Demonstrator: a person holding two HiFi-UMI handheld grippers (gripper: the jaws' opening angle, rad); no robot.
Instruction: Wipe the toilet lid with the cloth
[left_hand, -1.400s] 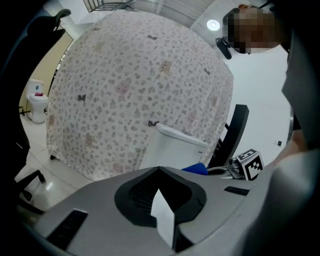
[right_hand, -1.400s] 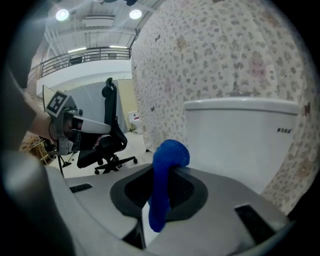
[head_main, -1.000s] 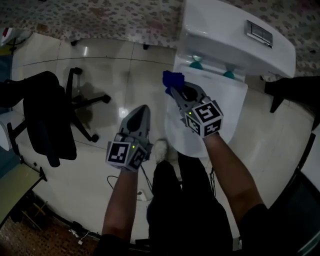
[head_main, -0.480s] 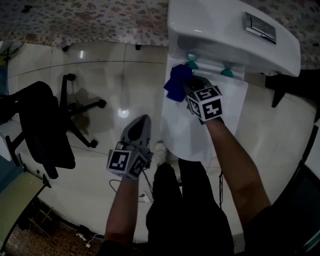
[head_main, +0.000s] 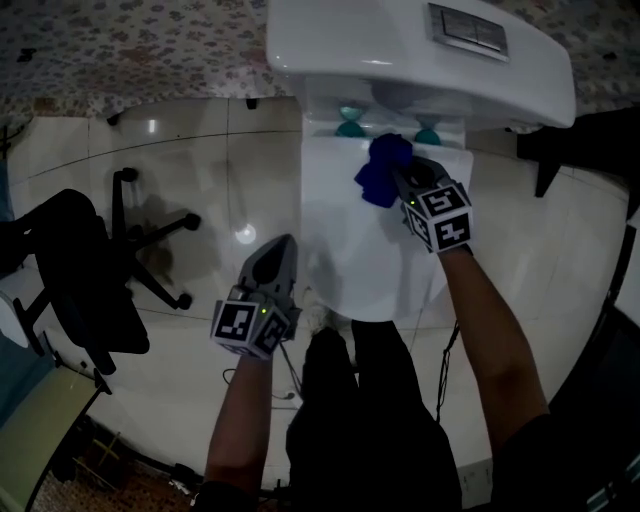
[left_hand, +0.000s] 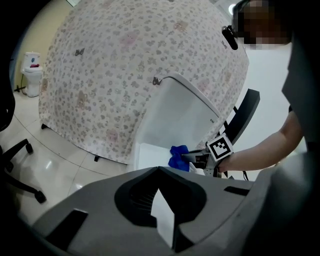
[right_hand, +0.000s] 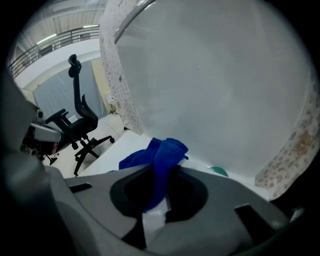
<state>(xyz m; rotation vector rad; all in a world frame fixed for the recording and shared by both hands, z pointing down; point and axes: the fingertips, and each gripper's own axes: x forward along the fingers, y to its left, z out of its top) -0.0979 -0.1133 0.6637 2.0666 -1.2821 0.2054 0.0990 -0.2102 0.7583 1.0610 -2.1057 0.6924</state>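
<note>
A white toilet lid (head_main: 345, 235) lies closed below the white cistern (head_main: 420, 60). My right gripper (head_main: 395, 172) is shut on a blue cloth (head_main: 382, 168), which rests on the back of the lid near the hinges. The same cloth (right_hand: 156, 159) hangs bunched between the jaws in the right gripper view. My left gripper (head_main: 279, 247) hovers shut and empty over the floor, just left of the lid's front. In the left gripper view the blue cloth (left_hand: 177, 156) and the right gripper show ahead on the lid (left_hand: 147, 155).
A black office chair (head_main: 85, 260) stands on the glossy tiled floor (head_main: 190, 150) at the left. Floral-patterned covering (head_main: 130, 45) runs along the back. Two teal hinge caps (head_main: 350, 128) sit between lid and cistern. The person's legs and a white shoe (head_main: 318, 318) are below.
My right gripper has carried the blue cloth from the lid's left edge toward its back, near the hinges. The left gripper has hardly moved.
</note>
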